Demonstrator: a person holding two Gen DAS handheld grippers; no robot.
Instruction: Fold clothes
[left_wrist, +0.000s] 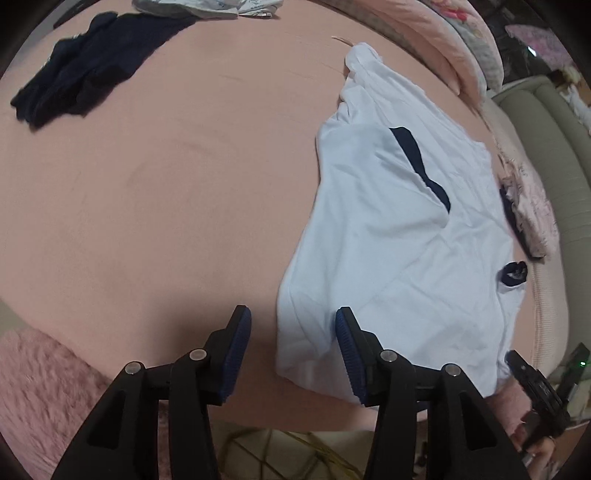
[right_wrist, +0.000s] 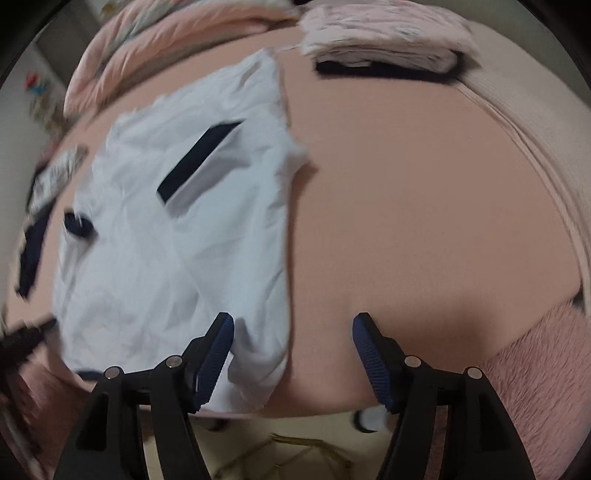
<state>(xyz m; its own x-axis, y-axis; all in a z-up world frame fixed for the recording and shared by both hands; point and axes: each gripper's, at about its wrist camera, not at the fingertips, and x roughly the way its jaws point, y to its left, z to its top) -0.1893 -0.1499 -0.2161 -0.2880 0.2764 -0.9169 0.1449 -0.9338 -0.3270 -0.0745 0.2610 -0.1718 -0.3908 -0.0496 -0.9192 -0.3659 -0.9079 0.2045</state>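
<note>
Left wrist view: we saw the white shirt (left_wrist: 399, 236) wrinkled, navy-trimmed, flat on the bed (left_wrist: 166, 203); both our left claw (left_wrist: 293, 354) and right claw (right_wrist: 293, 360) gaped apart, empty.

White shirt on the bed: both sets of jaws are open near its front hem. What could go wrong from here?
1. The white shirt looks partly folded and wrinkled; a grab at the near edge may catch only one layer and undo the fold.
2. The left gripper straddles the shirt's corner, so it might pinch the pink sheet too.
3. The right gripper view is blurred, suggesting quick motion; it could miss the hem.
</note>
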